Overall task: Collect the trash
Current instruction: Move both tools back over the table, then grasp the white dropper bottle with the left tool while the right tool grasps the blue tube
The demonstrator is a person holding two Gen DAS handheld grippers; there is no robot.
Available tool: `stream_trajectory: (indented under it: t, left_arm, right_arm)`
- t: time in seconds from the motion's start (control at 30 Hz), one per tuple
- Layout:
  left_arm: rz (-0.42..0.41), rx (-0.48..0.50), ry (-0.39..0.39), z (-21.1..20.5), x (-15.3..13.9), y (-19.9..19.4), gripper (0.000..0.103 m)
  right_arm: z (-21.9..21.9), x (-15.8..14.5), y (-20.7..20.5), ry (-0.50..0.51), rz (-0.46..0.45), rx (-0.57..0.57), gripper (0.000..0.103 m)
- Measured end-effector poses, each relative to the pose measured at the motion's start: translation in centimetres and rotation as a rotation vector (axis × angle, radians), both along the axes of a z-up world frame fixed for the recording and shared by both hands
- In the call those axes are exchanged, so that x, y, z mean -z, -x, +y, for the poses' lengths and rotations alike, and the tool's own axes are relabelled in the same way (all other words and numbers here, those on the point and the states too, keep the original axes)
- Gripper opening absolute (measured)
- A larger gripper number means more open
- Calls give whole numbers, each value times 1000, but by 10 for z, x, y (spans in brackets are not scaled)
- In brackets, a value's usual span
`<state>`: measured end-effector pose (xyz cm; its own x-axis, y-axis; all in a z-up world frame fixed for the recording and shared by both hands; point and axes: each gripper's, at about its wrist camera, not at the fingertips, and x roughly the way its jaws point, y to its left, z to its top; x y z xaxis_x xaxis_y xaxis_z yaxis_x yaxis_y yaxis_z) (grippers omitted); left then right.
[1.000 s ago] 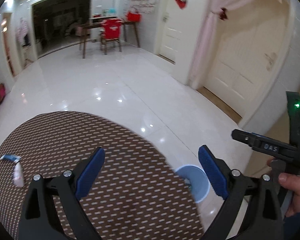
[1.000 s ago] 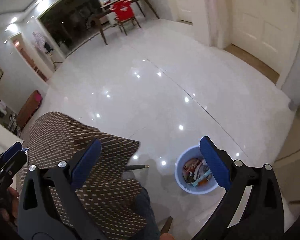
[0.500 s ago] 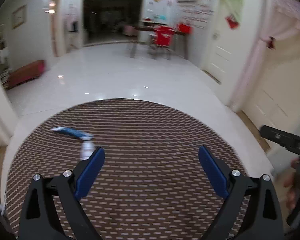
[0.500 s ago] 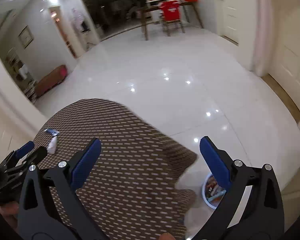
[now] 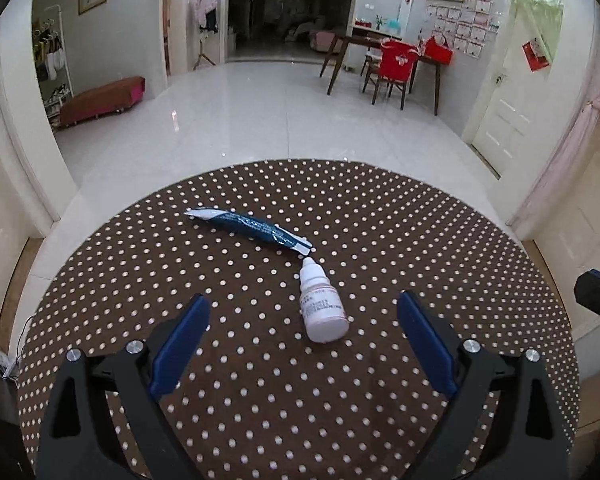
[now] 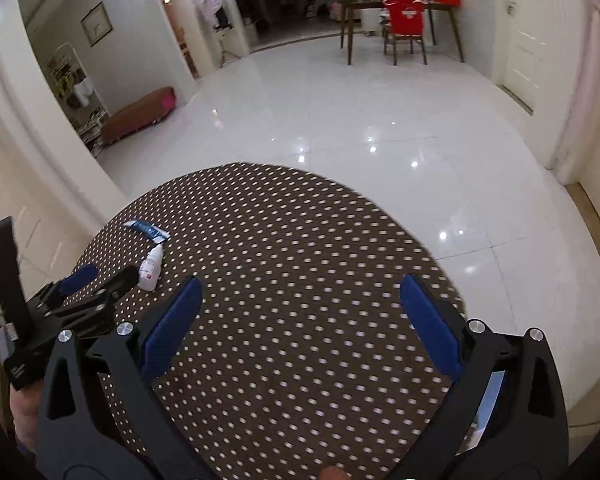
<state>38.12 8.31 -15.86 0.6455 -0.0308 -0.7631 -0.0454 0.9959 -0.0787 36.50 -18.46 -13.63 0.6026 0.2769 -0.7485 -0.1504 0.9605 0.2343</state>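
A small white plastic dropper bottle (image 5: 322, 307) lies on its side on the round table with a brown, white-dotted cloth (image 5: 440, 248), its long axis running away from the left camera and its capped tip pointing at the far edge. That tip sits just beside, perhaps touching, the near end of a crumpled dark-blue foil wrapper (image 5: 249, 229), whose length slants from far left to near right. The left hand-held gripper (image 5: 302, 350) hangs low over the cloth just short of the bottle's base, jaws spread wide and empty. The right hand-held gripper (image 6: 300, 322) is level above the bare middle of the table, equally wide apart, gripping nothing.
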Motion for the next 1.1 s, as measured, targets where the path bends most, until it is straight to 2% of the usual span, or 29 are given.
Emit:
stream_trajectory:
  t: [0.07, 0.13, 0.17, 0.23, 0.37, 0.53, 0.7, 0.73, 0.8, 0.87, 0.93, 0.97, 1.0, 1.03, 1.1]
  left_arm:
    - [27, 19, -7, 0, 9, -12, 87]
    - [73, 47, 9, 2, 19, -23, 52]
    - [75, 54, 11, 3, 21, -26, 47]
    - [73, 75, 28, 9, 20, -27, 23]
    - [43, 59, 61, 23, 14, -14, 23]
    - [6, -3, 66, 50, 7, 24, 23]
    - [-8, -100, 80, 87, 2, 48, 23]
    - [-10, -119, 85, 95, 1, 52, 23]
    - [-16, -157, 95, 109, -1, 59, 23]
    - [-24, -189, 103, 122, -4, 67, 23]
    - [-27, -204, 106, 130, -4, 71, 23]
    - [-29, -212, 107, 134, -5, 73, 23]
    - [-30, -214, 110, 137, -4, 81, 23]
    - [-31, -217, 112, 139, -5, 82, 23]
    - [-37, -218, 111, 135, -6, 88, 23]
  right_arm:
    - [1, 1, 0, -1, 3, -2, 97]
    - [6, 4, -3, -5, 10, -11, 97]
    - [10, 6, -6, -5, 12, -18, 97]
    - [16, 7, -10, -7, 15, -33, 97]
    - [34, 11, -22, -15, 24, -81, 97]
    - [90, 16, -42, -19, 18, -227, 97]
    - [151, 27, -60, 56, 1, -367, 96]
    - [163, 30, -63, 78, -2, -392, 95]
    - [188, 36, -70, 115, -1, -447, 86]
    - [210, 44, -77, 154, -5, -480, 85]
    - [231, 53, -84, 182, -10, -519, 72]
    - [239, 58, -87, 192, -5, -538, 46]
    - [244, 63, -87, 213, -9, -545, 30]
    - [247, 61, -84, 238, -37, -540, 24]
    - [244, 57, -77, 231, -27, -538, 13]
